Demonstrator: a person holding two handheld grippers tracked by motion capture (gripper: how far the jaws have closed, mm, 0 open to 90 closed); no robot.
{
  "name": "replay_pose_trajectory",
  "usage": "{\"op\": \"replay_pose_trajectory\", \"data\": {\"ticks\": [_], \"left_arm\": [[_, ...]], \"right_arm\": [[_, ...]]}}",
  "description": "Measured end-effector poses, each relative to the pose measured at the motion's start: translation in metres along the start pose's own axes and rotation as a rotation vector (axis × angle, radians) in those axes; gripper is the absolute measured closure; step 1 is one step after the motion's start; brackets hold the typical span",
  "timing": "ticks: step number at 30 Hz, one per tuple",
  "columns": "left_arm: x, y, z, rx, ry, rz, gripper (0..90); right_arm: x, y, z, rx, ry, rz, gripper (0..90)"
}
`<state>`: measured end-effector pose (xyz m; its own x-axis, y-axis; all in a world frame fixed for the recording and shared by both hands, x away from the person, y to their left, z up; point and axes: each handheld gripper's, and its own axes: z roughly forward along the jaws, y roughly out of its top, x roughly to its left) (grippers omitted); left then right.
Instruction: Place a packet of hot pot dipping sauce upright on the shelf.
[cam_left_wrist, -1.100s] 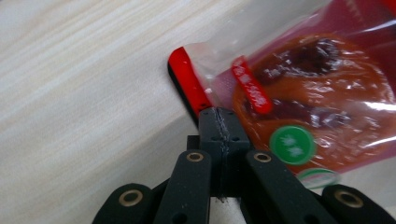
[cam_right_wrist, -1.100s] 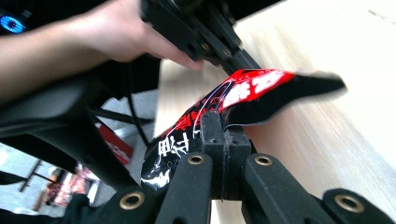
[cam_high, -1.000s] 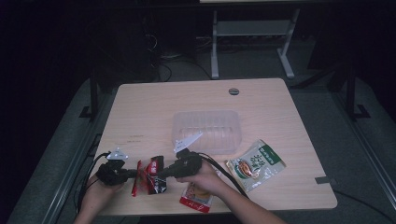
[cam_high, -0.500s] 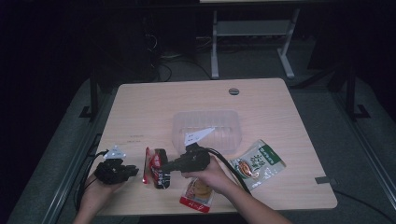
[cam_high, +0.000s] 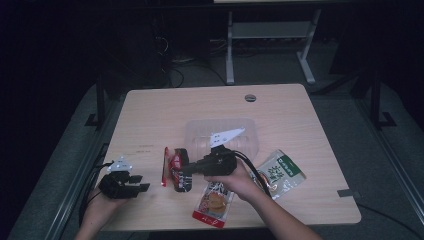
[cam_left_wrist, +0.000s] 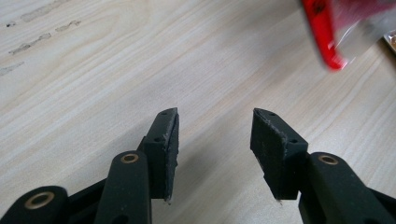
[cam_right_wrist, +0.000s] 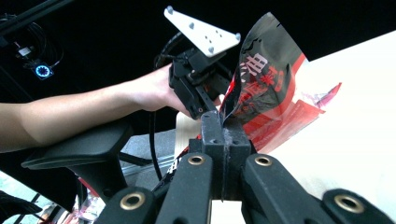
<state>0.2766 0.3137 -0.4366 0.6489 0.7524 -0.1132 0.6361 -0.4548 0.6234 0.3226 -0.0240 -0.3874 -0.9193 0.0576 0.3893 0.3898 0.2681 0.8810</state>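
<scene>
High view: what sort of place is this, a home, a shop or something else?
Most likely a lab or recording room, not a home: a plain wooden table with a cable hole, cables on the dark floor behind it, a metal stand, and snack packets laid out by a clear tray.

The high view looks down across the table (cam_high: 320, 150); both gripper views sit close, apparently sharing the red packet (cam_right_wrist: 266, 93).
</scene>
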Motion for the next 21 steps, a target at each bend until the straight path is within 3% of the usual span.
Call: {"op": "replay_pose_trajectory", "data": {"ticks": [6,21], "left_arm": [[0.003,-0.001,0.002,0.014,0.020,0.006,46.4],[0.001,-0.001,0.005,-0.002,0.000,0.028,28.4]], "right_arm": [[0.003,0.009,-0.015,-0.018,-0.016,-0.029,90.0],[0.002,0.027,-0.054,-0.049,-0.087,-0.051,90.0]]}}
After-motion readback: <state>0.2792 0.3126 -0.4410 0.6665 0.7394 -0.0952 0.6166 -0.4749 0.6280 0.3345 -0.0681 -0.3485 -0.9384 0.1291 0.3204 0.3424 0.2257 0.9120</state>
